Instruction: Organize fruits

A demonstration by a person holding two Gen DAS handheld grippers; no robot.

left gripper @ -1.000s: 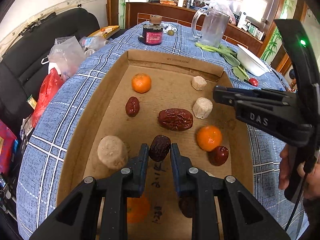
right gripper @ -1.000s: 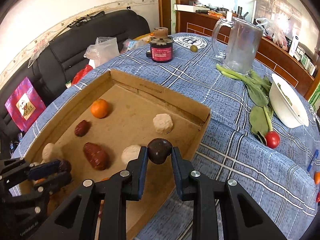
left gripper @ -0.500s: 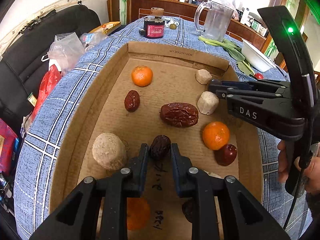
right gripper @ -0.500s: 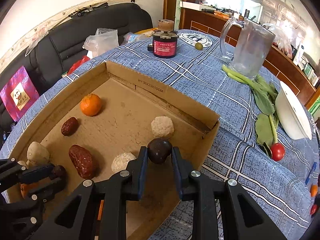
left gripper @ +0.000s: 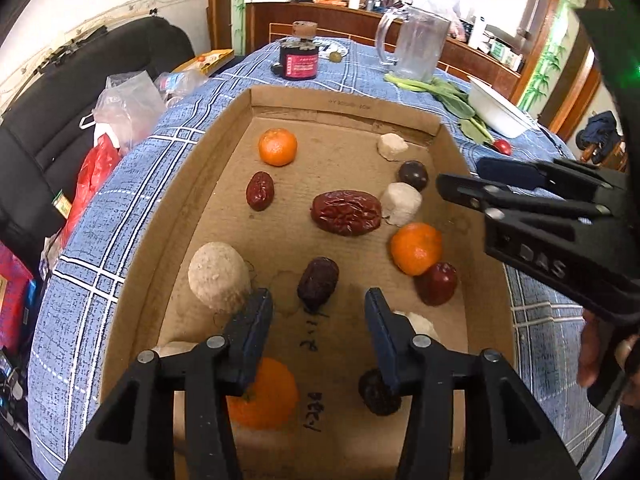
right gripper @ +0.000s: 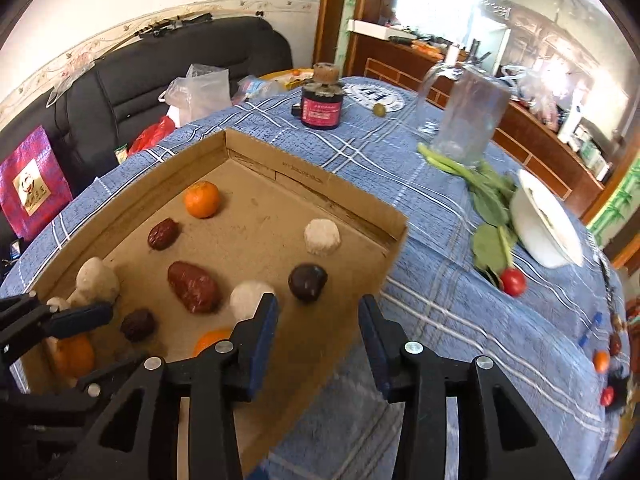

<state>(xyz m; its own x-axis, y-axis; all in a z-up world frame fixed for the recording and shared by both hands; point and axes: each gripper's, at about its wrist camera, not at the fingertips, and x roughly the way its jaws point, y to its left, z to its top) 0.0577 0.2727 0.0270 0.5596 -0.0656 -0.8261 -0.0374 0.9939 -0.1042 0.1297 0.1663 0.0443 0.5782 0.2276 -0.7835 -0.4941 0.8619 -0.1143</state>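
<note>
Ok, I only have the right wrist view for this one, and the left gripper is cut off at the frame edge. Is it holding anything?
Observer: No. The left wrist view shows the left gripper open, with a dark date lying untouched on the cardboard box floor between its fingers.
Operator: Is there anything in the box near its right wall that I can't see?
Observer: Yes, a small red fruit rests against an orange there.
Operator: And closer to the person?
Observer: A second orange lies under the left gripper, partly covered by one finger.
</note>
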